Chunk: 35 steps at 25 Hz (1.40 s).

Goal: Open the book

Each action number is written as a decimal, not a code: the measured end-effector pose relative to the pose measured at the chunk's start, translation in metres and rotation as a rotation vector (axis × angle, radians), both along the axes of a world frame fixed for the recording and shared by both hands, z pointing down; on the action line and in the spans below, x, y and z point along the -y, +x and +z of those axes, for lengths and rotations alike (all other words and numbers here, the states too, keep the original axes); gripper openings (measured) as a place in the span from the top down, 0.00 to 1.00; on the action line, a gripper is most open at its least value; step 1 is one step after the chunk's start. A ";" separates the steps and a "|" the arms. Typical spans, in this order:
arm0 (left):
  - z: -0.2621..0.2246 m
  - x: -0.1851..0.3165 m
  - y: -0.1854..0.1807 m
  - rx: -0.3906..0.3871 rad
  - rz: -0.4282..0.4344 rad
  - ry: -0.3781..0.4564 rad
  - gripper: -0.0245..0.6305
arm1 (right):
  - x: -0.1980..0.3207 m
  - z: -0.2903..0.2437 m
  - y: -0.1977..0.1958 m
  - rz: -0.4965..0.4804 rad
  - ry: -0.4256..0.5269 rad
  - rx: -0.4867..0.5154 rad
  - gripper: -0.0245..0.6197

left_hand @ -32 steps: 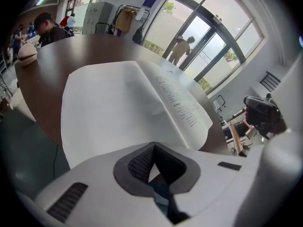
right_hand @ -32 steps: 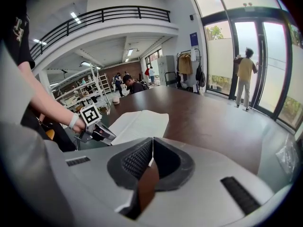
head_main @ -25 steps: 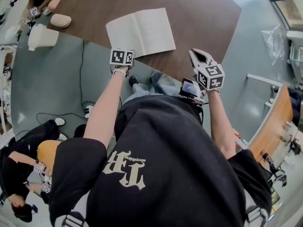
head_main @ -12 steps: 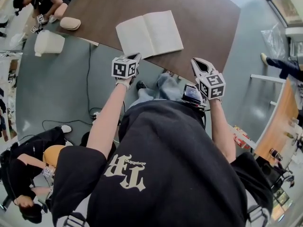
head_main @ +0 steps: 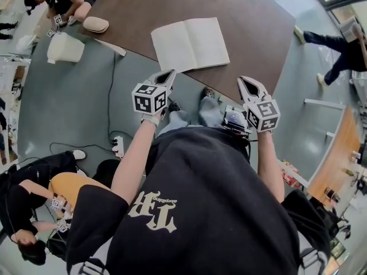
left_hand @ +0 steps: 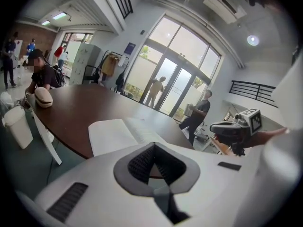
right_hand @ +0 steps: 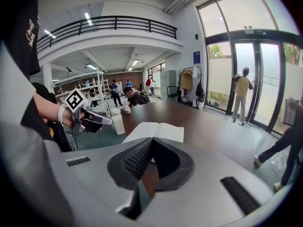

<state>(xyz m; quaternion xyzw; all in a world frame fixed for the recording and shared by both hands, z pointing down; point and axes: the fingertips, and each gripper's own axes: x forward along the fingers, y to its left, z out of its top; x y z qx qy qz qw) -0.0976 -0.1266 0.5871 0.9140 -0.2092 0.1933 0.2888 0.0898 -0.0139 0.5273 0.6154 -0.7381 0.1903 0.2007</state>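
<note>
Near book (head_main: 190,43), left tool (head_main: 166,77), right tool (head_main: 249,82): closed, empty.

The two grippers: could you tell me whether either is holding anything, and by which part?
Nothing is held: the left gripper and right gripper are both shut and empty, short of the open book.

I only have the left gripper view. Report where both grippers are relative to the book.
Observer: In the head view, the left gripper hangs just off the table edge, short of the open book, not touching it.
Operator: Now the right one.
Observer: The right gripper is by the table's near corner, well to the right of the book and apart from it.
Operator: Give me its jaws.
Observer: The right gripper view shows them shut, with nothing between them.
</note>
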 end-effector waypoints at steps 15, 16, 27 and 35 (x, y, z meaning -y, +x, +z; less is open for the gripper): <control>-0.071 -0.044 -0.006 -0.058 -0.104 0.147 0.95 | 0.029 -0.031 -0.013 -0.231 0.067 0.009 0.98; -0.073 -0.043 -0.001 -0.062 -0.113 0.152 0.95 | 0.029 -0.031 -0.009 -0.236 0.068 0.015 0.98; -0.087 -0.031 0.035 -0.047 -0.186 0.185 0.95 | 0.028 -0.025 0.038 -0.262 0.078 0.049 0.98; -0.085 -0.035 0.056 -0.055 -0.212 0.156 0.95 | 0.027 -0.022 0.062 -0.236 0.083 0.095 0.98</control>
